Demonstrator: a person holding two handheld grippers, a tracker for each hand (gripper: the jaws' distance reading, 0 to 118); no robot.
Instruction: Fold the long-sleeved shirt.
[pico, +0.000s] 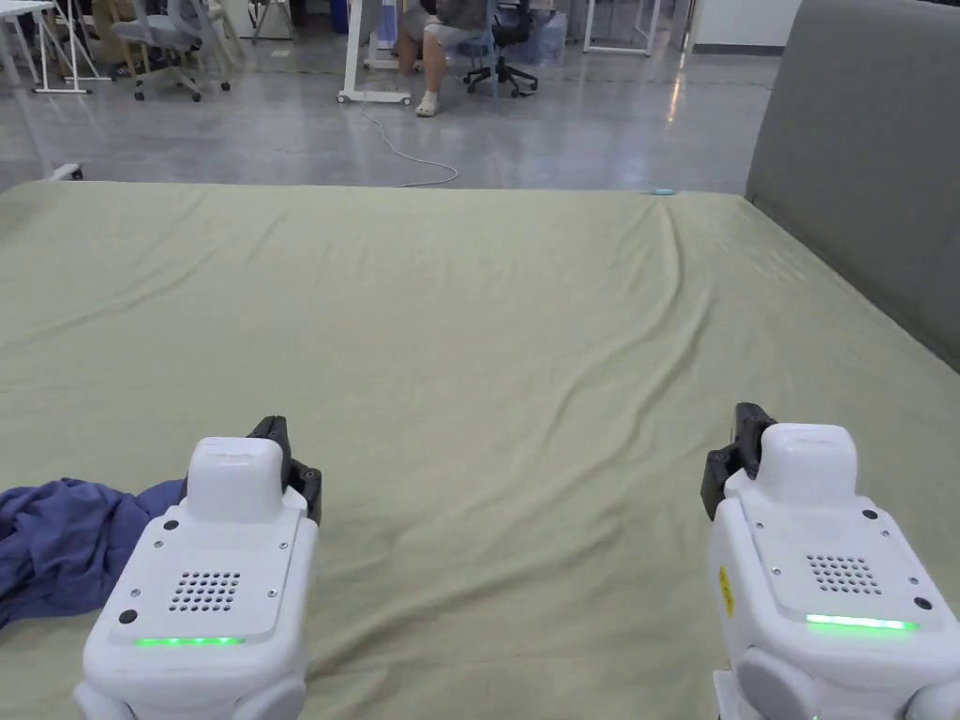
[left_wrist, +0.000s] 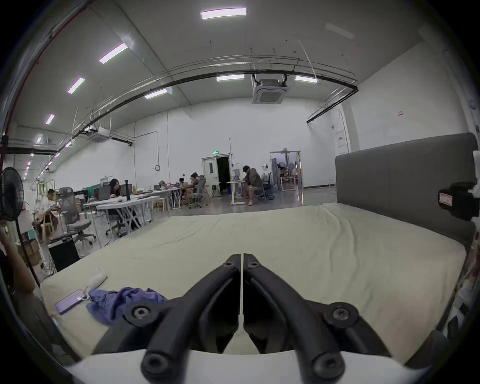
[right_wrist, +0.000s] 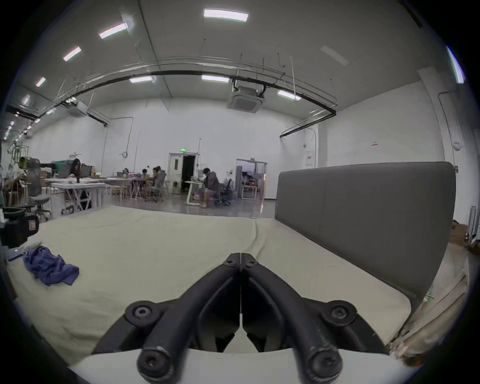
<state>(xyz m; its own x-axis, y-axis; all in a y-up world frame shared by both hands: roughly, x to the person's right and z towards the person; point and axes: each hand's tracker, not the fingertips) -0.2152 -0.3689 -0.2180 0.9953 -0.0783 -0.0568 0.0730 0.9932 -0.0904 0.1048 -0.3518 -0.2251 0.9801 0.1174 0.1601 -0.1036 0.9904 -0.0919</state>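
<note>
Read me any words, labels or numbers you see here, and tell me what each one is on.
None can be read.
Green sign above the door: too small.
Red label on the right gripper: blurred.
Yellow sticker on the right gripper: too small.
Wall notices: blurred.
Phone beside the shirt: nothing legible.

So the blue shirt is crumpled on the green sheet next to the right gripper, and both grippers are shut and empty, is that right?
Not quite. The blue shirt lies crumpled beside the left gripper, not the right gripper, as the head view shows. The rest holds: it is on the green sheet, and both grippers are shut and empty.
</note>
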